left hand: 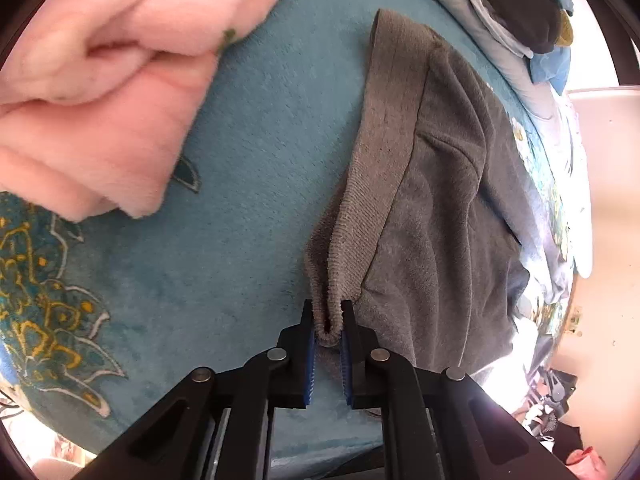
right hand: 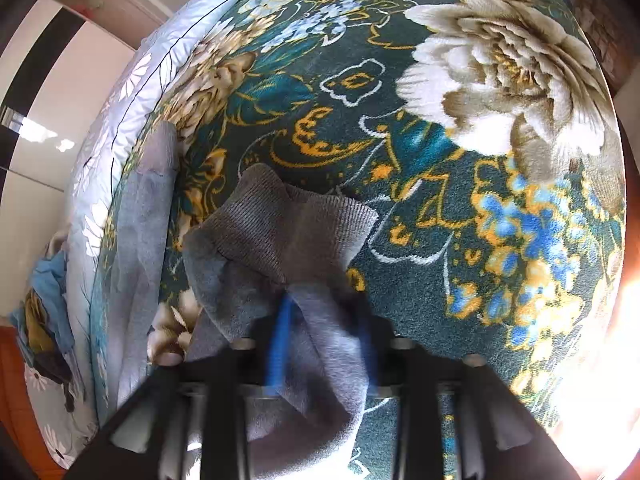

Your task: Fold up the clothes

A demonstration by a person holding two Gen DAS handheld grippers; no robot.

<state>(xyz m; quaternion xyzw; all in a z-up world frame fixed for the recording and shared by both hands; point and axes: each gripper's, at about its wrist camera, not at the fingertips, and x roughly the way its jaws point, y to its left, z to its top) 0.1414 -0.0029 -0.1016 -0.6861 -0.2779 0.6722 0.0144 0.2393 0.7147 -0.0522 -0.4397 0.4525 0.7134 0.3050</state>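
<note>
The left gripper (left hand: 329,330) is pressed together on the ribbed band of a grey fleece garment (left hand: 432,208), its blue pads pinching a small roll of the hem at about six o'clock in the left wrist view. The right gripper (right hand: 320,344) is blurred, yet grey cloth plainly runs between its blue pads and drapes over them, so I judge it pinched on another part of the same grey fleece garment (right hand: 280,232), near six o'clock in the right wrist view.

The garment lies on a teal floral blanket (right hand: 460,208), stretching from the left gripper up toward twelve and one o'clock. Its ribbed band runs along the left edge there; in the right wrist view a ribbed end sits bunched at the centre, with another grey stretch trailing toward nine o'clock.

As for progress, this piece looks barely begun: it is rumpled, not squared, and no crease is laid. With both ends gripped, the fold itself is still to come. A pink plush item (left hand: 104,92) at ten o'clock in the left wrist view appears folded into layers, possibly finished. A heap of mixed clothes (left hand: 524,12) at one o'clock seems still waiting.

No brand, label or legible writing shows anywhere.
</note>
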